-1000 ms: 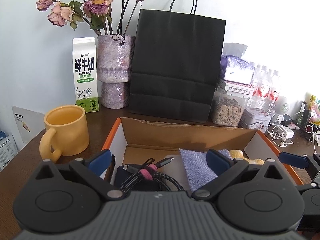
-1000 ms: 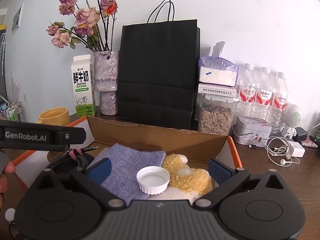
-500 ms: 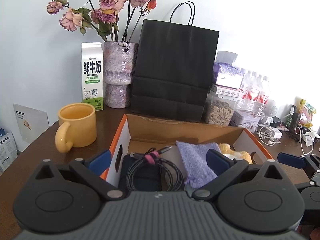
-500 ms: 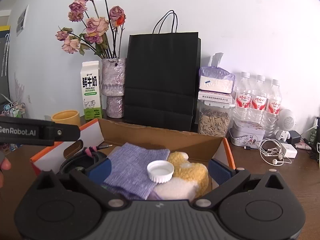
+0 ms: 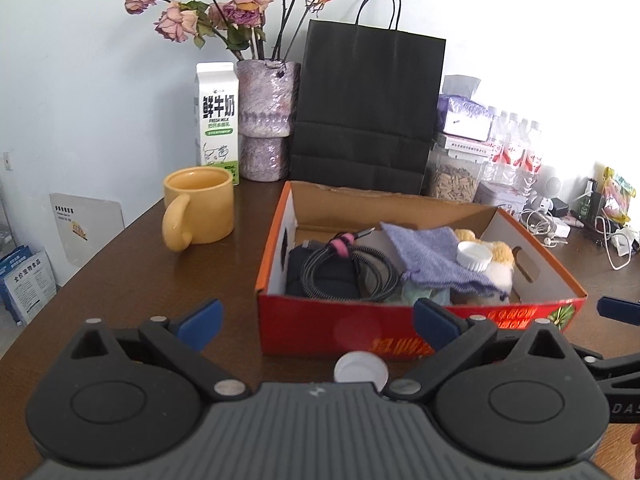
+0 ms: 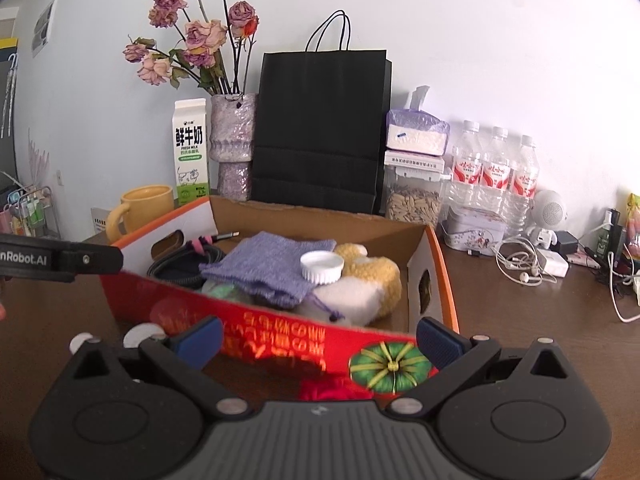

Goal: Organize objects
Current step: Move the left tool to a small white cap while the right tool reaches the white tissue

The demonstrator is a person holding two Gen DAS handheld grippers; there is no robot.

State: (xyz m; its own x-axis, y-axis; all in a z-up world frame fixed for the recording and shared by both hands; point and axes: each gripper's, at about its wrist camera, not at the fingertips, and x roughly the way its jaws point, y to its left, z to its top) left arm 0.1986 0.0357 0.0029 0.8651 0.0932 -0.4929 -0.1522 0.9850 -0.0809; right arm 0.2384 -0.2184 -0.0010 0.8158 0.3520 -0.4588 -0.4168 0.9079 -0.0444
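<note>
Both the left gripper (image 5: 316,316) and right gripper (image 6: 318,336) were spread, holding nothing. The white cap (image 6: 322,266) lay inside the red box (image 6: 280,332). The milk carton (image 6: 191,152) read "FRESH MILK".

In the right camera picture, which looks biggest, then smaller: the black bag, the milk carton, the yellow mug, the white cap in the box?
1. black bag
2. milk carton
3. yellow mug
4. white cap
</note>
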